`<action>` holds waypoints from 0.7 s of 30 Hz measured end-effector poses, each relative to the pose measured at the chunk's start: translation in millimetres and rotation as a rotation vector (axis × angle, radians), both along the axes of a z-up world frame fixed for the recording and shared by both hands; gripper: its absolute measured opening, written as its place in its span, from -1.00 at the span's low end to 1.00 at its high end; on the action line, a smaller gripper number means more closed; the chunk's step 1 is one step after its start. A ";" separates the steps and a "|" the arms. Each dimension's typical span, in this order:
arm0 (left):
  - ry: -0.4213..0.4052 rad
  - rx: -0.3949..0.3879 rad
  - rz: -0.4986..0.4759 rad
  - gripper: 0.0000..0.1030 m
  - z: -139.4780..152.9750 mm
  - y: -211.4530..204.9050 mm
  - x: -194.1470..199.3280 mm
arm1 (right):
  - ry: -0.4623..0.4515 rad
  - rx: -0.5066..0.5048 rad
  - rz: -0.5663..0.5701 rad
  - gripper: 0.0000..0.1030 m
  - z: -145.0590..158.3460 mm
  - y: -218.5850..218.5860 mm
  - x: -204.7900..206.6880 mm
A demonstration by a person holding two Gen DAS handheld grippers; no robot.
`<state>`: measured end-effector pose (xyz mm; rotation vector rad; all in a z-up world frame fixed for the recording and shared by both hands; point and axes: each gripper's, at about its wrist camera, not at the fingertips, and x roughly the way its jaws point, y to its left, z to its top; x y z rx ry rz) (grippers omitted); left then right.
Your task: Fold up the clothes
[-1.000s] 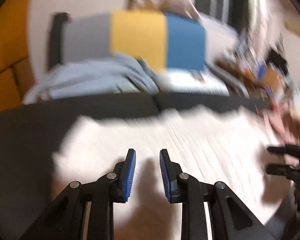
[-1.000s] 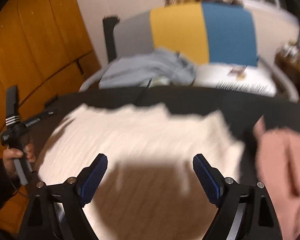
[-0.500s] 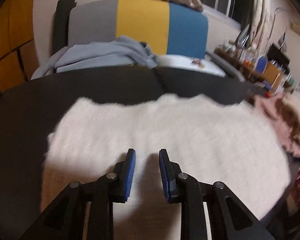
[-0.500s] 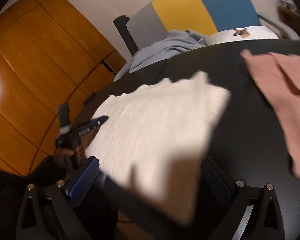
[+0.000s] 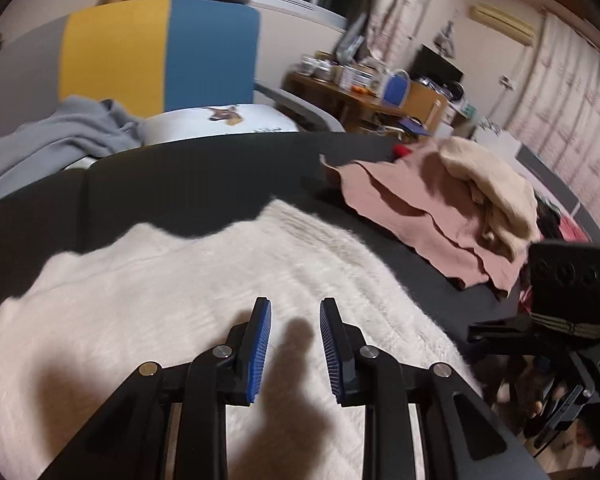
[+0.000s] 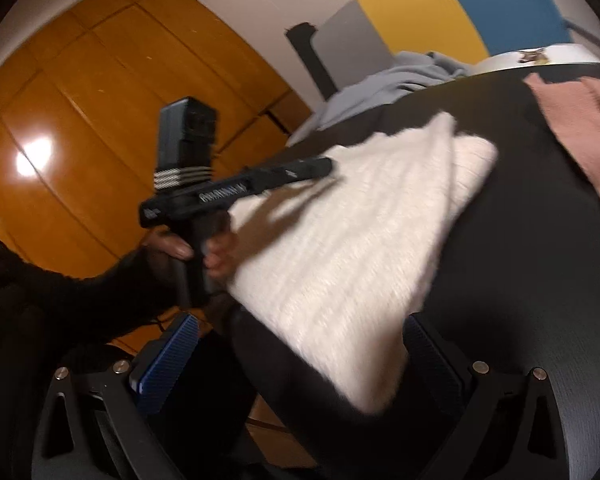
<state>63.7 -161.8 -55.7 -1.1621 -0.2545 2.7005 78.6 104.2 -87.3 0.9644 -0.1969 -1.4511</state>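
A white knitted garment (image 5: 188, 304) lies flat on the round black table (image 5: 204, 176); it also shows in the right wrist view (image 6: 352, 240). My left gripper (image 5: 295, 344) hovers just above its near part, fingers a little apart and empty; it also shows from the side in the right wrist view (image 6: 324, 168). My right gripper (image 6: 300, 364) is wide open and empty at the table's near edge, by the garment's near corner. Its body shows at the right of the left wrist view (image 5: 564, 320).
A pile of pink (image 5: 416, 208) and beige (image 5: 488, 184) clothes lies on the table's right side. A grey, yellow and blue chair (image 5: 156, 52) with a grey-blue garment (image 5: 60, 136) stands behind the table. Orange wooden panels (image 6: 100, 92) are on the left.
My left gripper has swung to the right over the white garment. My right gripper has pulled back to the table's near edge and turned left, and stays wide open.
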 end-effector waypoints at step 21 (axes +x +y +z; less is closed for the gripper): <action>-0.010 -0.026 -0.082 -0.46 -22.5 12.9 -11.0 | -0.258 0.202 0.342 1.00 -6.2 -11.4 14.5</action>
